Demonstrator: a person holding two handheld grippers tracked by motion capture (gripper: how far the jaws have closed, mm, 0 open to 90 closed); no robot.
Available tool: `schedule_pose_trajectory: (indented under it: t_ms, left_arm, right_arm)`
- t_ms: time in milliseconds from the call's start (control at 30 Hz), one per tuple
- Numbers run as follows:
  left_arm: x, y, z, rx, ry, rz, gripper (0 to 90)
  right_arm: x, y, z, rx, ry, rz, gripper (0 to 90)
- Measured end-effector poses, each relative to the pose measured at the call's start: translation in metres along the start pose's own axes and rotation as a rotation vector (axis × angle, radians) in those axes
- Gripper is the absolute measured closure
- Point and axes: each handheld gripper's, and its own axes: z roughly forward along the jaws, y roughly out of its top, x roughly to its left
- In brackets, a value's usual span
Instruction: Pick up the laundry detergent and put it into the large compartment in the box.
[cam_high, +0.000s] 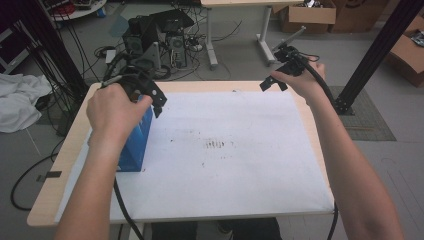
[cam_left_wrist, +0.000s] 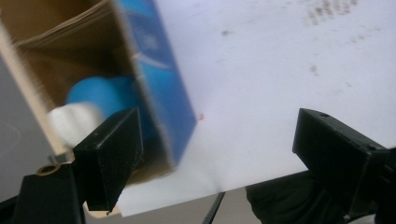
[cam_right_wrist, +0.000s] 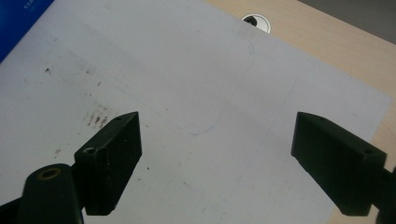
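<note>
A tall blue box stands on the white sheet at the table's left side. Its top is open, and in the left gripper view the brown inside of the box holds a blue container with a white cap. My left gripper hovers just above the box's open top. Its jaws stand wide open with nothing between them. My right gripper hangs over the far right corner of the table. It is open too, above bare sheet.
The sheet carries dark smudges at its middle. A cable hole sits in the wooden tabletop beyond the sheet. Behind the table are a computer tower, floor cables, cardboard boxes and black frame posts.
</note>
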Motion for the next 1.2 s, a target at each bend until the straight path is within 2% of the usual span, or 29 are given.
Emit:
schedule_pose_trajectory:
  t_ms: [100, 233, 467, 600, 733, 1200]
  left_arm:
    - [-0.017, 0.004, 0.000, -0.009, -0.035, 0.046, 16.6]
    - [-0.035, 0.009, -0.001, -0.021, -0.058, 0.094, 16.6]
    - [-0.056, 0.018, 0.006, -0.020, -0.088, 0.143, 16.4]
    - [-0.064, 0.022, 0.011, -0.024, -0.112, 0.162, 16.1]
    - [-0.071, 0.025, 0.015, -0.015, -0.119, 0.177, 16.0]
    - [-0.076, 0.028, 0.018, -0.004, -0.103, 0.187, 15.9]
  right_arm:
    - [0.000, -0.001, -0.001, 0.002, -0.003, 0.000, 16.4]
    - [0.000, -0.002, -0.004, -0.002, -0.004, 0.001, 16.4]
    - [-0.001, -0.003, -0.005, 0.000, -0.006, 0.004, 16.4]
    - [-0.002, -0.003, -0.004, 0.003, -0.009, 0.005, 16.4]
    - [-0.002, -0.003, -0.003, 0.006, -0.009, 0.003, 16.4]
    - [-0.003, -0.003, -0.004, 0.006, -0.011, 0.007, 16.4]
